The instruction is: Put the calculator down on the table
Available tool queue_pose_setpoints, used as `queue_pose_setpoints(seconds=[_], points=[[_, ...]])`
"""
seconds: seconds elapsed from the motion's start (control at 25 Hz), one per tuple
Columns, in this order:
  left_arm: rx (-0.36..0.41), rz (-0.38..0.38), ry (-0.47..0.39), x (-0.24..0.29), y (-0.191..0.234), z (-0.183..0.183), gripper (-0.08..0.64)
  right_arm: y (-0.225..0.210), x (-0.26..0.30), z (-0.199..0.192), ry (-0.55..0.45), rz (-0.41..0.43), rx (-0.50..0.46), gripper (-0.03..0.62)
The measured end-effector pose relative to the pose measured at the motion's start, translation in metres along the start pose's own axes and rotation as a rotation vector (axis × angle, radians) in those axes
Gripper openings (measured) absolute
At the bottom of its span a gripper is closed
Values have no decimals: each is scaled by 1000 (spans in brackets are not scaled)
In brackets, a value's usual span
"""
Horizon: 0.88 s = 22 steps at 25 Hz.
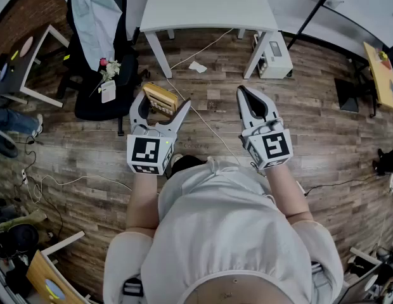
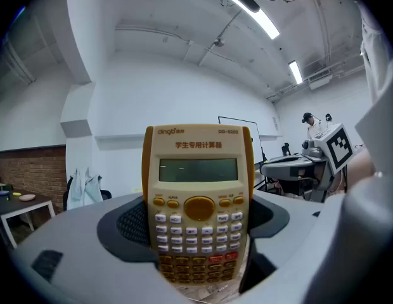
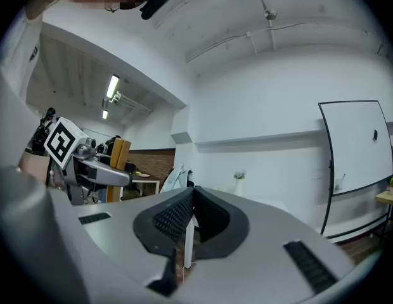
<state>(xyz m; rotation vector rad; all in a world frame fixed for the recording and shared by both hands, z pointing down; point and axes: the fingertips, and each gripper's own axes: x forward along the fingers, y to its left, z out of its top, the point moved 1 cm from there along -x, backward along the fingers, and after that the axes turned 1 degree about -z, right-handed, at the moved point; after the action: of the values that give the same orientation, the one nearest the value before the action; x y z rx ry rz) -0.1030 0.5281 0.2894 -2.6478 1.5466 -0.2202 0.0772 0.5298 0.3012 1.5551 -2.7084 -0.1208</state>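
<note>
A yellow-and-cream calculator [image 1: 160, 99] stands upright in the air between the jaws of my left gripper [image 1: 163, 101], which is shut on it by its side edges. In the left gripper view the calculator [image 2: 198, 201] faces the camera, screen up and keys below, filling the gap of that gripper [image 2: 199, 239]. My right gripper [image 1: 243, 94] is held level beside it, shut with nothing in it; its pads meet at the tips [image 3: 191, 195]. From the right gripper view the calculator [image 3: 118, 152] appears edge-on at the left. The white table [image 1: 209, 8] stands ahead, beyond both grippers.
A black office chair [image 1: 98, 75] draped with a pale cloth and a flower stands left of the table. A white box [image 1: 274, 54] sits under the table's right side. A cable [image 1: 203, 122] runs over the wooden floor. A whiteboard [image 3: 355, 163] stands at the right.
</note>
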Motion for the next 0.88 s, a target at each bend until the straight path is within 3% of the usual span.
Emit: queue_pose_setpoints(seconds=[0.36, 0.88], points=[[-17, -6, 6, 16, 3, -1, 417, -10, 9, -5, 6, 0, 1, 2], [-21, -38, 41, 64, 15, -8, 417, -49, 36, -19, 42, -70, 50, 5]])
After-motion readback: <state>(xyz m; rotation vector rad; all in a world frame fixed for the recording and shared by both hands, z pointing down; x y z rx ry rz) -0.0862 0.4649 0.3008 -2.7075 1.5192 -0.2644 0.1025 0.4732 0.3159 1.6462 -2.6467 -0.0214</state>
